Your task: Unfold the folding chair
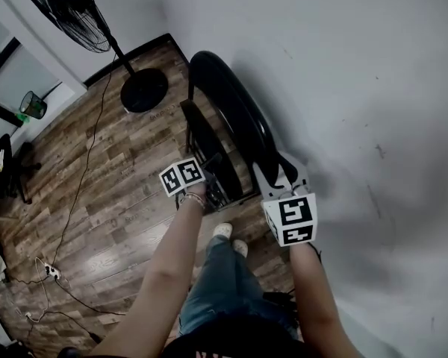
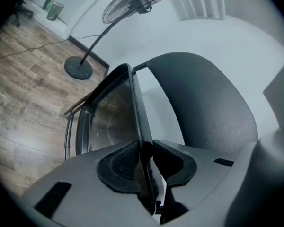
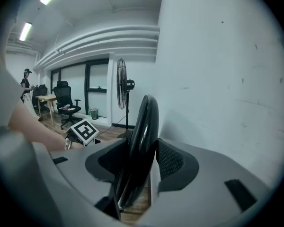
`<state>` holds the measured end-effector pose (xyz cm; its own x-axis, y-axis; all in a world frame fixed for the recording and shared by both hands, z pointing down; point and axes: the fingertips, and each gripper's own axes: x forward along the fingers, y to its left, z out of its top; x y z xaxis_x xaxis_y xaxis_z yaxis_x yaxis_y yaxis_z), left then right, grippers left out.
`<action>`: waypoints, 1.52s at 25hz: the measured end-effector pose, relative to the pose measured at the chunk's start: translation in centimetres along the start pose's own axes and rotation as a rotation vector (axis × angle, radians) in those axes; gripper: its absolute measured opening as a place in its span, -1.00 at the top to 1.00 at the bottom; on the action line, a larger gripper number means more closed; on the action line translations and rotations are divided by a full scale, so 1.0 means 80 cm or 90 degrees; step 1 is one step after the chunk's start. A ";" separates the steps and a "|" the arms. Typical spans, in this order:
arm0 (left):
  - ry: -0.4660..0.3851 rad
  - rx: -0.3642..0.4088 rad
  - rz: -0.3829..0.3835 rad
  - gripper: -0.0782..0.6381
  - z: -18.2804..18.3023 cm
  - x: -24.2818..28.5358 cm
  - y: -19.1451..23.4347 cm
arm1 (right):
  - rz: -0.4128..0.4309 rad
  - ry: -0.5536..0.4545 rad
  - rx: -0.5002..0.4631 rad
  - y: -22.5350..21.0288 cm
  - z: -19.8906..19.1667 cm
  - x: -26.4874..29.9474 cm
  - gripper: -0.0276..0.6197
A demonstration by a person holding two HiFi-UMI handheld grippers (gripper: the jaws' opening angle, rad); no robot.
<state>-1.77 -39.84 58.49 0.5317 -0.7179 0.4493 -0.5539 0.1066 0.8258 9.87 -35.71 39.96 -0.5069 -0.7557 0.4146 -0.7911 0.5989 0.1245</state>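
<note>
A black folding chair (image 1: 235, 114) stands partly folded beside the white wall. Its curved backrest (image 3: 144, 122) is nearest the wall, and its thin seat panel (image 2: 114, 117) hangs steeply in front of it. My left gripper (image 1: 209, 162) is shut on the seat panel's edge, and the pads (image 2: 123, 162) pinch that thin rim in the left gripper view. My right gripper (image 1: 278, 176) is shut on the backrest's rounded side edge, which fills the gap between its fingers (image 3: 173, 162). The chair's legs are mostly hidden behind the grippers and the seat.
A pedestal fan (image 1: 67, 6) with a round base (image 1: 144, 89) stands behind the chair on the wood floor. Cables and a power strip (image 1: 52, 272) lie at the left. The wall (image 1: 373, 88) is close on the right. My feet (image 1: 230, 237) are just in front of the chair.
</note>
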 end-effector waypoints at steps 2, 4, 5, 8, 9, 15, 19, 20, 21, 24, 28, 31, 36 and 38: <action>-0.005 0.004 0.007 0.53 0.001 -0.006 0.003 | 0.014 -0.007 -0.010 0.008 0.006 0.004 0.33; -0.011 0.009 0.014 0.53 0.003 -0.015 0.008 | 0.033 -0.008 -0.028 0.021 0.011 0.008 0.33; -0.014 0.012 0.016 0.53 0.004 -0.020 0.010 | 0.043 -0.010 -0.035 0.027 0.014 0.009 0.33; -0.020 0.016 0.025 0.52 0.007 -0.035 0.018 | 0.060 -0.021 -0.034 0.049 0.019 0.007 0.33; -0.021 0.012 0.030 0.51 0.007 -0.038 0.020 | 0.064 -0.025 -0.033 0.056 0.020 0.006 0.34; -0.008 0.053 0.088 0.40 0.009 -0.041 0.016 | 0.085 -0.036 -0.012 0.077 0.026 0.005 0.40; 0.015 0.096 0.132 -0.01 0.003 -0.032 0.002 | 0.089 -0.039 -0.002 0.074 0.027 0.003 0.44; 0.029 0.112 0.160 0.03 0.000 -0.031 0.004 | 0.089 -0.040 -0.002 0.072 0.029 0.002 0.44; 0.043 0.128 0.184 0.08 -0.003 -0.029 0.007 | 0.091 -0.041 -0.003 0.069 0.031 0.001 0.44; 0.048 0.132 0.200 0.21 -0.008 -0.022 0.007 | 0.091 -0.039 -0.017 0.060 0.033 0.003 0.44; 0.034 0.135 0.204 0.25 -0.010 -0.015 -0.001 | 0.070 -0.026 -0.061 0.046 0.030 0.004 0.39; 0.030 0.160 0.214 0.23 -0.009 -0.016 0.000 | 0.060 -0.020 -0.074 0.040 0.028 0.005 0.37; 0.035 0.164 0.218 0.22 -0.007 -0.028 0.006 | 0.047 -0.009 -0.078 0.034 0.027 0.007 0.35; 0.038 0.165 0.218 0.21 -0.004 -0.031 0.012 | 0.049 -0.013 -0.074 0.031 0.024 0.010 0.35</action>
<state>-3.38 -37.73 58.30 0.3215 -0.6297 0.7072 -0.8431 0.1496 0.5165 6.85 -35.32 38.85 -0.5718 -0.7114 0.4086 -0.7057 0.6805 0.1971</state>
